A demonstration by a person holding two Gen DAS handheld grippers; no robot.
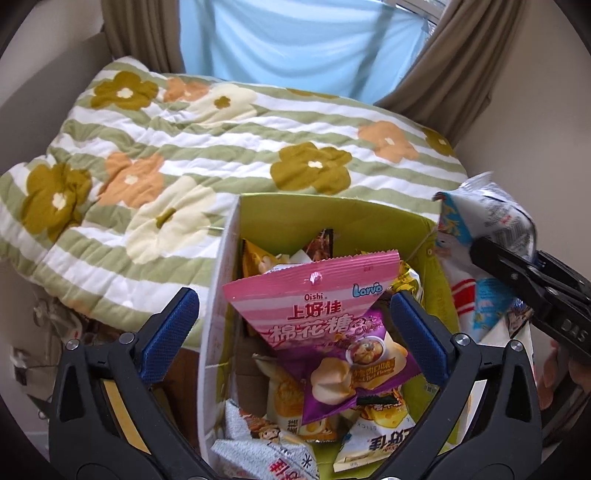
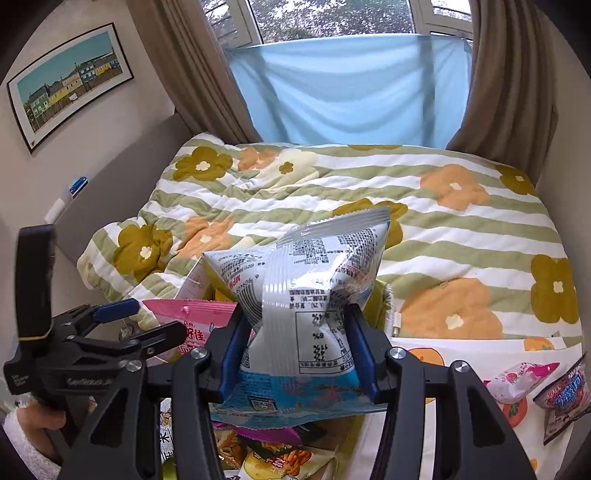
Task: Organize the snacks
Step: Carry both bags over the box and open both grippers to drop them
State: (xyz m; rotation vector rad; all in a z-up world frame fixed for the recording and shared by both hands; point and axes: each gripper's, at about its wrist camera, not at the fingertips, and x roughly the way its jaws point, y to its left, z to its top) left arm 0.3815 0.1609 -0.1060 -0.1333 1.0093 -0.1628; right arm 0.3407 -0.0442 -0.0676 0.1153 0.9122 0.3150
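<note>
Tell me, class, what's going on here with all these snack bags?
A person is packing snacks into a green box beside a flowered quilt. The right gripper is shut on a white and blue snack bag above the box. The left gripper hangs open over a pink marshmallow bag. Two more packets lie nearby.

From the left wrist we look steeply down, close over the green snack box [image 1: 332,214], facing the floral quilt [image 1: 229,147]. From the right wrist we sit lower, facing the window [image 2: 332,18]. Both views share box, quilt and blue cloth [image 2: 347,88].
</note>
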